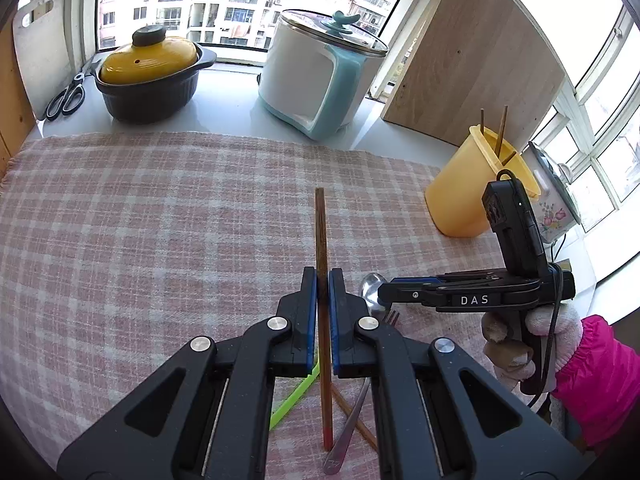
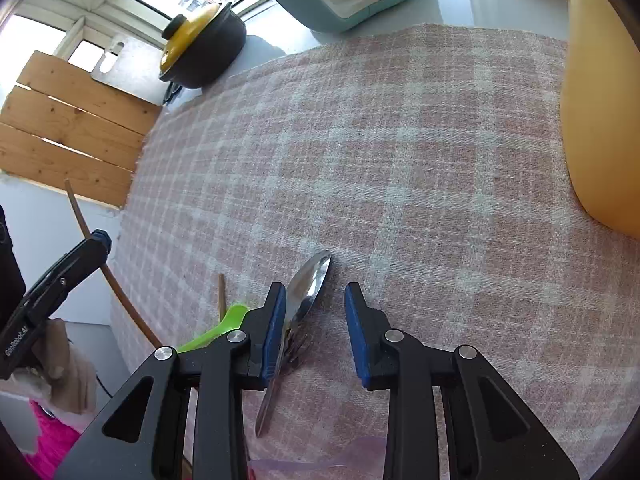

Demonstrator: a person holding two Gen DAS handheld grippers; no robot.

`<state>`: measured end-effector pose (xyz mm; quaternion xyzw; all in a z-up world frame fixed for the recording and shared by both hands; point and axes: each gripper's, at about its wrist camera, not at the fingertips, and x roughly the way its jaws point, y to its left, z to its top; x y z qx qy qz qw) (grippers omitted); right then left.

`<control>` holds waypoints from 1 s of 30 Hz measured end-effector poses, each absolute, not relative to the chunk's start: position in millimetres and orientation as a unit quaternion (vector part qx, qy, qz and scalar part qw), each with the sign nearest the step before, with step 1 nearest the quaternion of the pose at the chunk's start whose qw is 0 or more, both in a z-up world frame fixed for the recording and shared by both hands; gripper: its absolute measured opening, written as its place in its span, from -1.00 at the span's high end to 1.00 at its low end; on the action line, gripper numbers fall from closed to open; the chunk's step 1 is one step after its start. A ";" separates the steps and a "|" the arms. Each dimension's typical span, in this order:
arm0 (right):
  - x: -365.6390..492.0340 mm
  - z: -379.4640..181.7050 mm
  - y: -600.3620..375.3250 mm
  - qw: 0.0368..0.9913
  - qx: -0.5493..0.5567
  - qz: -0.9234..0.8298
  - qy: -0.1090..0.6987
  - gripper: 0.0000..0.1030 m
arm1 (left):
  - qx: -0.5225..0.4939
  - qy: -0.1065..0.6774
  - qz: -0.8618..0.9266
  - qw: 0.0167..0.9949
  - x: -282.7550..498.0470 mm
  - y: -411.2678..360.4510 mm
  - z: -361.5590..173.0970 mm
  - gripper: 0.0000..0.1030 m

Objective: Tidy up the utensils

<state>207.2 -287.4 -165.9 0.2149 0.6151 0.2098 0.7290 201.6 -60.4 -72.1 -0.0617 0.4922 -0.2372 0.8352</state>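
Left hand-held gripper (image 1: 322, 280) pinches a slim wooden chopstick (image 1: 321, 232) above the checked woven cloth (image 1: 160, 208); right hand-held gripper (image 2: 316, 304) gapes wide over a shiny steel spoon (image 2: 310, 280).

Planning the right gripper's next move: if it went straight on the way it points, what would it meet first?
Likely the metal spoon, whose bowl lies between the open right gripper fingers, close to the left one. Beyond it only checked cloth shows; depth is uncertain, so it might pass above the spoon.
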 end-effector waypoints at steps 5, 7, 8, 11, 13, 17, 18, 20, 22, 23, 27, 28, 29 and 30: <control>212.2 -169.7 -276.5 0.724 0.222 0.221 0.614 0.77 | -0.064 0.494 -0.237 0.834 203.0 -59.6 -73.1 0.94; 211.9 -165.9 -274.9 0.727 0.228 0.222 0.609 0.82 | -0.063 0.493 -0.239 0.835 202.9 -60.5 -73.1 0.94; 210.6 -163.7 -274.0 0.729 0.227 0.224 0.606 0.85 | -0.062 0.492 -0.240 0.835 202.1 -60.6 -72.7 0.94; 205.8 -154.0 -273.6 0.733 0.232 0.228 0.598 0.91 | -0.061 0.488 -0.243 0.836 198.8 -62.0 -69.6 0.94; 198.7 -143.9 -275.7 0.737 0.235 0.232 0.589 0.93 | -0.060 0.484 -0.245 0.838 196.0 -63.2 -66.2 0.94; 184.2 -116.8 -280.9 0.756 0.226 0.239 0.566 0.95 | -0.060 0.475 -0.251 0.841 188.6 -65.5 -57.6 0.94; 180.2 -109.3 -282.5 0.763 0.221 0.238 0.559 0.96 | -0.058 0.472 -0.252 0.843 186.7 -66.9 -55.2 0.94; 171.6 -94.3 -287.3 0.777 0.212 0.237 0.544 0.97 | -0.054 0.466 -0.255 0.846 182.4 -69.6 -48.5 0.94; 163.3 -78.2 -290.0 0.794 0.196 0.233 0.527 0.98 | -0.052 0.458 -0.258 0.849 178.7 -72.5 -41.7 0.94; 158.7 -69.8 -290.8 0.803 0.184 0.231 0.517 0.98 | -0.050 0.455 -0.260 0.850 177.2 -74.2 -38.5 0.94; 143.0 -37.8 -297.6 0.840 0.134 0.220 0.478 0.99 | -0.048 0.441 -0.268 0.855 172.0 -81.9 -24.2 0.94; 139.0 -30.8 -301.1 0.847 0.125 0.218 0.469 0.99 | -0.050 0.437 -0.272 0.856 171.1 -84.5 -20.0 0.94; 135.7 -24.2 -303.2 0.853 0.117 0.216 0.461 0.99 | -0.048 0.433 -0.275 0.857 170.0 -87.7 -16.2 0.94; 132.8 -17.8 -306.0 0.858 0.111 0.215 0.453 1.00 | -0.047 0.430 -0.279 0.857 169.1 -90.9 -13.1 0.94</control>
